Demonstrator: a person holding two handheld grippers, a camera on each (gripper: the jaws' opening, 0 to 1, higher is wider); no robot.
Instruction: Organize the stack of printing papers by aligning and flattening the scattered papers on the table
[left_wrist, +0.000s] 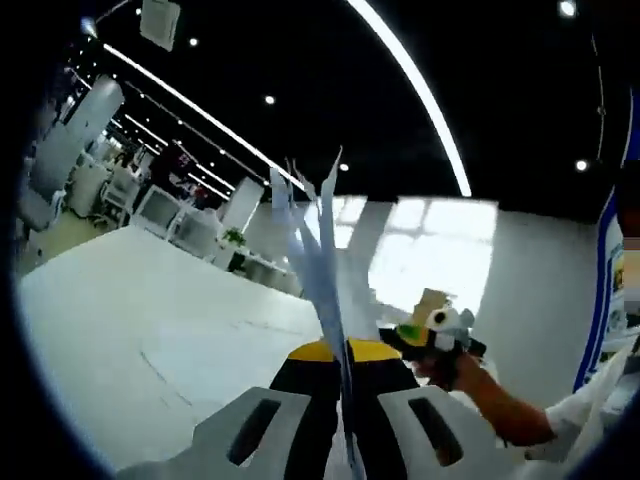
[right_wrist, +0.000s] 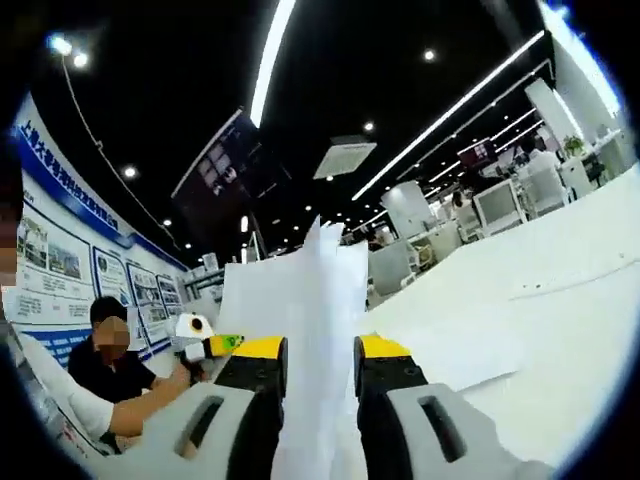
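In the left gripper view the stack of white printing papers stands edge-on, its top sheets fanned apart, and my left gripper is shut on its lower part with the yellow-tipped jaws pressed against both sides. My right gripper shows just right of the stack, held by a hand. In the right gripper view the same papers face the camera broadside. My right gripper is open, and the paper shows through the gap between its jaws. My left gripper sits at the stack's left edge.
The white table spreads to the left, and its bare part carries loose sheets. A seated person is at the far left by a blue poster wall. Office desks and monitors stand beyond the table.
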